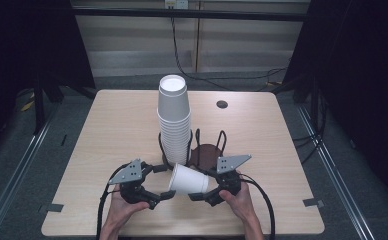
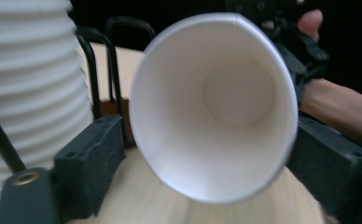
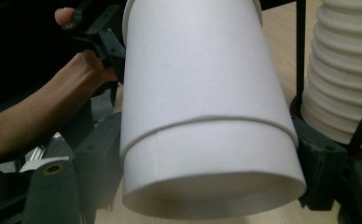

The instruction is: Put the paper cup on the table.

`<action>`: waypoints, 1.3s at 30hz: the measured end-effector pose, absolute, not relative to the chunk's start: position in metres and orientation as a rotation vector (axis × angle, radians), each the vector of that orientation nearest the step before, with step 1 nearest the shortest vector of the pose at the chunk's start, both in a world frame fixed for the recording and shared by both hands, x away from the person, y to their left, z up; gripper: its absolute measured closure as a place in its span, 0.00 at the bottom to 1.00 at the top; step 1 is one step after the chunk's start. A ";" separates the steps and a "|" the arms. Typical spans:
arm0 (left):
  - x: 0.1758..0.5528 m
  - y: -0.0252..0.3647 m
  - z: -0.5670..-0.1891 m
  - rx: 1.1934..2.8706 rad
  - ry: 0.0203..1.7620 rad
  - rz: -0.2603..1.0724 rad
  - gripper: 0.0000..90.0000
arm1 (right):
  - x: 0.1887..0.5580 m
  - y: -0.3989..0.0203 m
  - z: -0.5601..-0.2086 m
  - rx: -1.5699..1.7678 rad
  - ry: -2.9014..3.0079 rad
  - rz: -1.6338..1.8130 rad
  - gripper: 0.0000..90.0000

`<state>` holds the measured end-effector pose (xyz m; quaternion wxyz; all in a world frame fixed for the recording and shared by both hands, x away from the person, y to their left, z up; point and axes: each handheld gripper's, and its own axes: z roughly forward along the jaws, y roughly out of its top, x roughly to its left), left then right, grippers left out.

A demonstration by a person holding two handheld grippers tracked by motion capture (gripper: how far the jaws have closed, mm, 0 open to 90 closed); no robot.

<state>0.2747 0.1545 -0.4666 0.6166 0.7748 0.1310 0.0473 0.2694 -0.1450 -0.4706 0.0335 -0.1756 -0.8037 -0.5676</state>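
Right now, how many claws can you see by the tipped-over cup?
2. The left claw is at the open mouth of the sideways cup. The right claw is around the cup's bottom end, with a jaw on each side. None seems hidden.

Table (image 1: 122,125): light wood-grain top, rounded corners, standing on grey floor (image 1: 22,165); small dark round hole (image 1: 222,104) in the top near the far right edge; black wire rack (image 1: 209,145) with dark round base resting at centre, toward the near side; tall stack of white paper cups (image 1: 174,117) seated upright in the rack's left part; grey tape tabs (image 1: 313,202) at both near corners.
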 end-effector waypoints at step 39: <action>0.284 0.131 -0.462 1.785 0.206 -0.085 0.12 | 0.267 -0.139 -0.469 -0.440 -2.496 -1.723 0.23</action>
